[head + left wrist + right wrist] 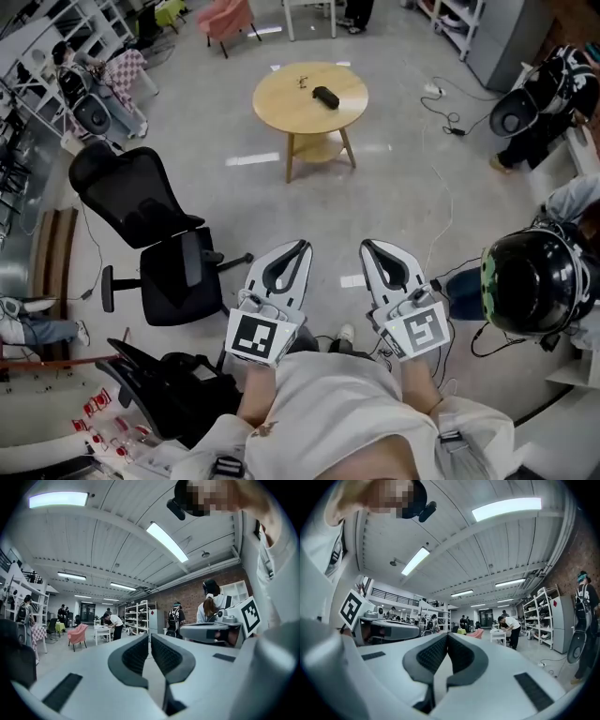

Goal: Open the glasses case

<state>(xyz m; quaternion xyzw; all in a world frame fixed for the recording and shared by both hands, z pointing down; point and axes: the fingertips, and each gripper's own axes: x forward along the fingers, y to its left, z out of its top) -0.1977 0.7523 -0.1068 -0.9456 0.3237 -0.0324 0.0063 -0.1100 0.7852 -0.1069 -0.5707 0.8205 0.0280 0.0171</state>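
At my waist, my left gripper (298, 249) and right gripper (370, 249) hold their fingers closed and empty; the glasses case (325, 97) lies well ahead on the round bench (281, 108), so I'd approach first.

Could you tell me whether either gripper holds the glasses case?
No, the glasses case lies on the round table, well ahead of the empty left gripper and right gripper.

Left gripper (149, 638) has its jaws pressed together, nothing in them, aimed level across a big room: pink chair (77, 634), white shelves (139, 617), right gripper (213, 631) alongside.
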